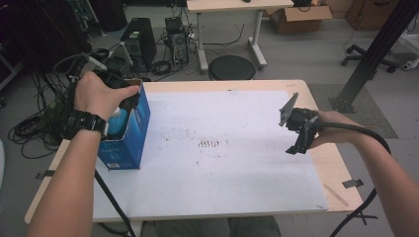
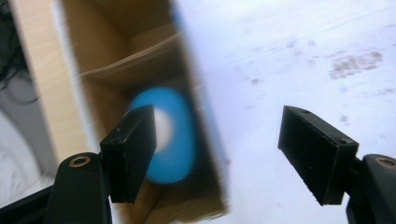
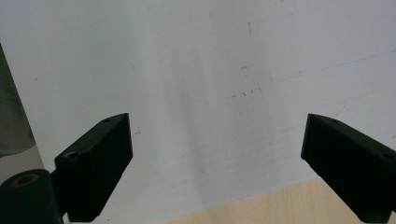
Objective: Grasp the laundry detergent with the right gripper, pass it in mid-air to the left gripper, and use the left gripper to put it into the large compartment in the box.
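1 blue box [image 1: 129, 140] | 1 blue obj [image 2: 175, 135] inside | 2 tools: L [image 2: 219, 158], R [image 3: 219, 168]

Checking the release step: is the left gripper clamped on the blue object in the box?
No: the left gripper stands open above the blue box, with the blue object lying inside, untouched.

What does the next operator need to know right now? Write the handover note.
Left gripper: open, jaws apart with nothing between them, held above the open top of the blue box.
Right gripper: open and empty, over the white sheet on the right side of the table.
Things: the blue box stands upright at the table's left edge; a blue and white object sits inside it, blurred, so I cannot tell what it is.
Done: the object appears to be in the box and out of the jaws.
Left: probably draw the left gripper clear; check how the object sits.
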Available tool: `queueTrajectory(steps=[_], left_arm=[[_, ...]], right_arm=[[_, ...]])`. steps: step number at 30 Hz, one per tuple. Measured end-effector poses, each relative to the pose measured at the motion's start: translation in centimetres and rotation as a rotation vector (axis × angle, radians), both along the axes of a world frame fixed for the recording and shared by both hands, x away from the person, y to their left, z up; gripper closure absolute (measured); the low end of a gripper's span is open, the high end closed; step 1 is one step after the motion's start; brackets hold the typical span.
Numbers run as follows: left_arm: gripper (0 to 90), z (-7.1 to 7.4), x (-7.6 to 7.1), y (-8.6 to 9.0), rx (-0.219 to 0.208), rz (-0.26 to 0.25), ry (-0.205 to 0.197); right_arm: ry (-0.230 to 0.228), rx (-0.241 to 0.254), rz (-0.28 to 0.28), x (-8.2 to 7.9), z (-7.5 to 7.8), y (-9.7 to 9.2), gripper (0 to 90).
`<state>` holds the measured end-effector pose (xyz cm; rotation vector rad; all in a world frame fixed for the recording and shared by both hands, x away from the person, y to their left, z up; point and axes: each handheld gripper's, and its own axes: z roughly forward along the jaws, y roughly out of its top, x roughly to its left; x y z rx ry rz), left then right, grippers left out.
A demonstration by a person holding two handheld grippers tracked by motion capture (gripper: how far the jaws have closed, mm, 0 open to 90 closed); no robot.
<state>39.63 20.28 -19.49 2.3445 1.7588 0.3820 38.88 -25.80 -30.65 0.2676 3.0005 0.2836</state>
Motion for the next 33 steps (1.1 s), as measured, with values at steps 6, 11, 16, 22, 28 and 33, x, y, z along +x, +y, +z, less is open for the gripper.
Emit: queueTrajectory(steps=[6, 11, 16, 22, 28, 33], left_arm=[[21.8, -1.5, 0.0, -3.7, -0.046, -0.109, 0.010], [18.2, -2.8, 0.1, -5.8, -0.047, -0.153, 0.026], [14.8, -4.5, 0.1, -7.7, -0.046, -0.203, 0.056], [10.8, -6.3, 0.1, -9.5, -0.068, -0.266, 0.093], [6.8, -7.0, 0.0, -10.5, -0.081, -0.309, 0.113], [5.0, -7.2, -0.1, -11.2, -0.089, -0.331, 0.122]], right_arm=[[0.007, -0.006, 0.001, 0.0, 0.0, 0.2, 8.7], [0.004, -0.005, -0.005, 0.0, 0.3, 0.2, 8.7], [0.003, -0.004, -0.009, 0.1, 0.5, 0.1, 8.6], [0.027, 0.018, -0.014, 0.4, 0.4, 0.2, 7.6], [0.038, 0.027, -0.012, 0.5, 0.4, 0.2, 6.4], [0.038, 0.035, -0.016, 0.6, 0.5, 0.0, 6.1]])
